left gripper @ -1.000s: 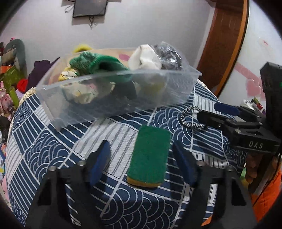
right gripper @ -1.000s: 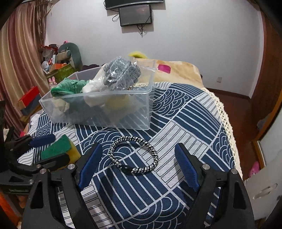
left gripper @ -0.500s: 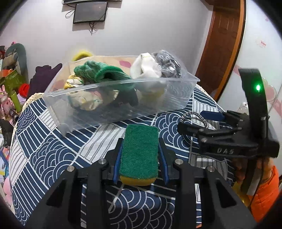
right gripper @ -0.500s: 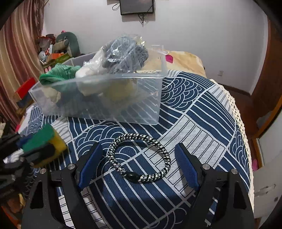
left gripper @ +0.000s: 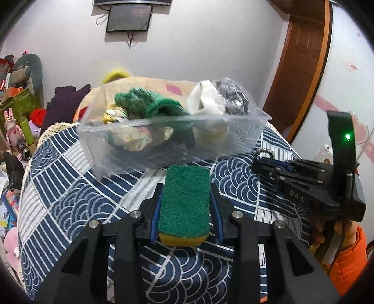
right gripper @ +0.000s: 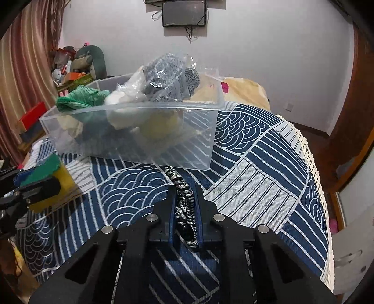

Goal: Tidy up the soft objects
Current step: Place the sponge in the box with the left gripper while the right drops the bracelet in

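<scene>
1. One left gripper [left gripper: 185, 205]: fingers [left gripper: 156, 217] are clamped on one green-and-yellow sponge [left gripper: 184, 201], green scouring face up, yellow layer at the near end. The sponge is held just in front of the bin's near wall, above the cloth.
2. One right gripper [right gripper: 185, 205]: fingers [right gripper: 171, 210] are closed on one black-and-white braided cord loop [right gripper: 184, 203], squeezed flat between the pads; its far end sticks out toward the bin.
3. One clear plastic bin [right gripper: 205, 142] is seen on the patterned blue-and-white cloth [right gripper: 257, 163].
4. Bin contents counted: one green knit item [left gripper: 149, 104], one white cloth piece [left gripper: 206, 100], one grey knit item in clear plastic wrap [right gripper: 170, 77], one pale patterned fabric bundle [left gripper: 138, 138] low in the bin. Further items underneath cannot be told apart.
5. In the left view the right gripper [left gripper: 266, 161] is seen right of the sponge, near the bin's right corner.
6. One dark wall-mounted screen [right gripper: 184, 12] is seen behind.
</scene>
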Motion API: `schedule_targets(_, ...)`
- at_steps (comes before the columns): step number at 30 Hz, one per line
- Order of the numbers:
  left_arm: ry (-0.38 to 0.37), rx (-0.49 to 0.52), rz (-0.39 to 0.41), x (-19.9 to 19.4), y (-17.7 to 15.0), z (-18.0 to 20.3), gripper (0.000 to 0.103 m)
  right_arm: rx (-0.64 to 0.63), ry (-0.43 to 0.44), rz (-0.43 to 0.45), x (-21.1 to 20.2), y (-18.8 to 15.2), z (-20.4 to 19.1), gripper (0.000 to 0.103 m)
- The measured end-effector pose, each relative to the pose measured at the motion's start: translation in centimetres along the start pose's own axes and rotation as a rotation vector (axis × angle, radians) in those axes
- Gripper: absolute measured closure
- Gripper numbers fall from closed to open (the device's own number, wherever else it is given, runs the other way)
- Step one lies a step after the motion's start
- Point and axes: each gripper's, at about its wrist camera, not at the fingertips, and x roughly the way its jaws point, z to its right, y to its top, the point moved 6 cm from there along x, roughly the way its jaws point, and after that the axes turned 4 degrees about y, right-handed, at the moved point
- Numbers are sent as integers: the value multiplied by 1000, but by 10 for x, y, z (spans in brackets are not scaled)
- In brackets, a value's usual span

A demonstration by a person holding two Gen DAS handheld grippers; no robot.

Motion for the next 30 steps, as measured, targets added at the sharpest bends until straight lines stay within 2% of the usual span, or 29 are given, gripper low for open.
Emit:
schedule_targets(9,48,-41,95,-26,23,-19,67,-19,65,98,-32,20,-12,91)
schedule_targets(18,64,-80,172,-40,57,-41,67,-71,90,196,-48,53,-36,91)
schedule_targets(22,42,-111,164,-31,68,-44,67,-75,98,222,-46,65,-42,90)
schedule_targets(30,80,-125,161,-10,88,-49,67,-79,121,243,-35,88,-52,90)
